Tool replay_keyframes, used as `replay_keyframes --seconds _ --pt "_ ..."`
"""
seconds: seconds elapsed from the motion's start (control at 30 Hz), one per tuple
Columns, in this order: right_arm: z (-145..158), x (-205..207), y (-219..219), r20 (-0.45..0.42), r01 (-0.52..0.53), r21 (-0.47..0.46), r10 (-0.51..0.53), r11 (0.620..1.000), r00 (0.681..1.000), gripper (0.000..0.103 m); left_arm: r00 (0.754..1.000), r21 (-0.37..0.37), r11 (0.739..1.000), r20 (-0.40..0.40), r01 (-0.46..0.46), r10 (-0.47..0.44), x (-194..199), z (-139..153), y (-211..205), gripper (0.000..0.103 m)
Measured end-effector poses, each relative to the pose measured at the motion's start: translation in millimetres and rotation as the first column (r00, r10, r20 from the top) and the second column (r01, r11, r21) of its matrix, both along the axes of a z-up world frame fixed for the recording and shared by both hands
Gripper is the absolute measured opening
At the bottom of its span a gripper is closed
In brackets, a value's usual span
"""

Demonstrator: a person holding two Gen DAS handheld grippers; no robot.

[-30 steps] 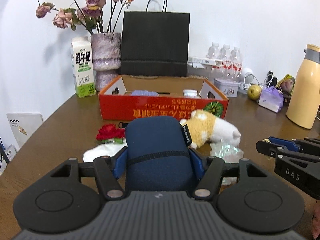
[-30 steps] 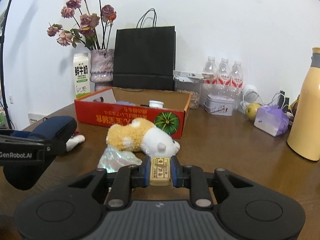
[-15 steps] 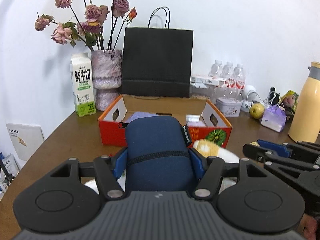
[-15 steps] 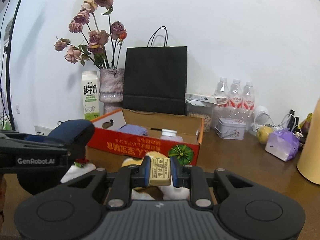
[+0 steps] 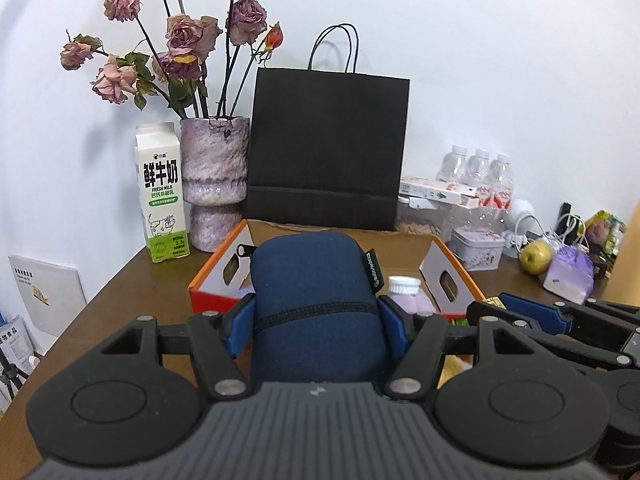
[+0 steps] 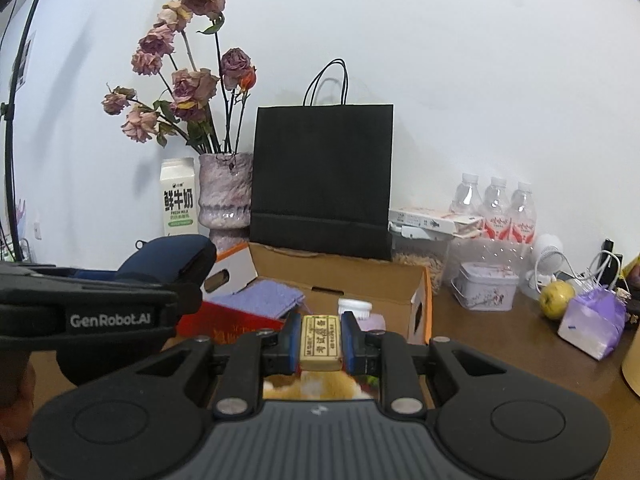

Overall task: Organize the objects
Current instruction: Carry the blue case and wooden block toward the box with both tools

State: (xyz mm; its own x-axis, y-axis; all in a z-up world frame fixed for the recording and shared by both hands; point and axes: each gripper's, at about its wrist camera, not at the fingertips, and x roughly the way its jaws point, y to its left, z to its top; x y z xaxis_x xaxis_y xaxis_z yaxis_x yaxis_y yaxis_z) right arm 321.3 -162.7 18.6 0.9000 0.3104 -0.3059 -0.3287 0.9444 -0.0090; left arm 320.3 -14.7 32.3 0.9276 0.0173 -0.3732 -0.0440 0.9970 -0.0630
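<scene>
Now left tongs (image 5: 316,316) clamp navy pouch (image 5: 316,300); right tongs (image 6: 321,340) clamp probably eraser (image 6: 321,342).

The pouch (image 5: 316,304) hides most of the box (image 5: 452,272) floor in the left view. The plush toy (image 6: 312,388) shows only as a sliver behind the right gripper's body. The flask (image 6: 631,360) is cut off by the frame edge.
</scene>
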Motion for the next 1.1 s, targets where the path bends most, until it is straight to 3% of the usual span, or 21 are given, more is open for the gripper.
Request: replay_keyframes --seconds 1.1 --pt "7 132 32 0.006 -0.005 -0.010 0.005 1.000 1.000 0.020 1.000 -0.049 0.998 0.007 -0.030 0.031 136 2 15 0.065"
